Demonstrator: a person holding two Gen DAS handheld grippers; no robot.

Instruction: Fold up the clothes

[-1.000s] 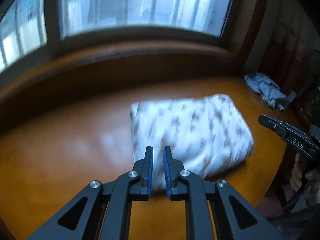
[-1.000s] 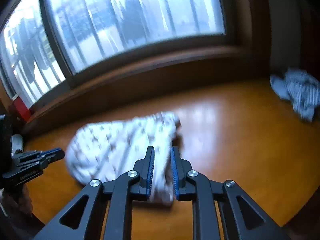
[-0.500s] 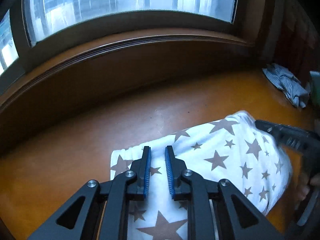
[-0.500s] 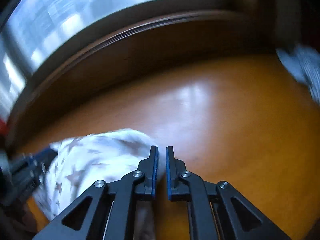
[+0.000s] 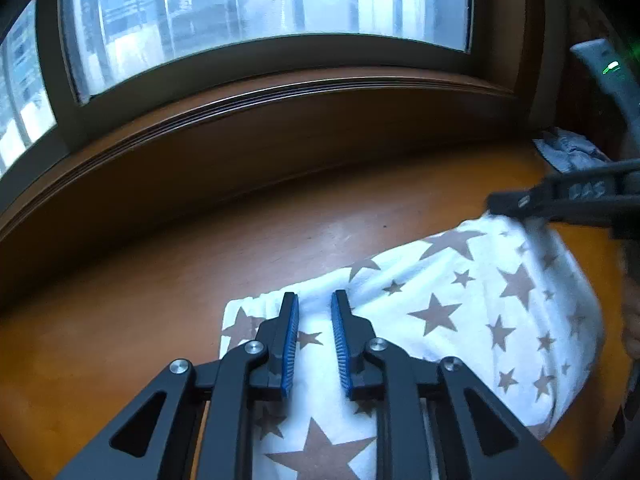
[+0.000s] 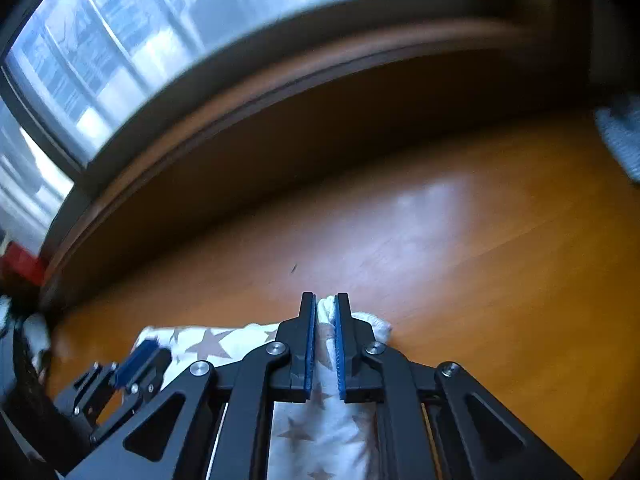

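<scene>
A folded white garment with brown stars [image 5: 460, 312] lies on the orange wooden table [image 5: 120, 340]. My left gripper [image 5: 314, 300] hovers just over its near left corner, jaws slightly apart with nothing between them. My right gripper [image 6: 325, 300] is shut on the garment's far right edge [image 6: 360, 320]; white cloth shows between the blue pads. The right gripper also shows in the left wrist view [image 5: 560, 200], on the cloth's far right corner. The left gripper shows in the right wrist view [image 6: 136, 360], at the lower left.
A crumpled grey-blue cloth [image 5: 568, 154] lies at the table's far right, also in the right wrist view [image 6: 620, 132]. A dark wooden sill [image 5: 280, 120] and a window run along the back. A red object [image 6: 20, 264] sits far left.
Both grippers have come down to the star garment. The right gripper has closed on its far right edge. The left gripper's jaws have opened a little over the near left corner.
</scene>
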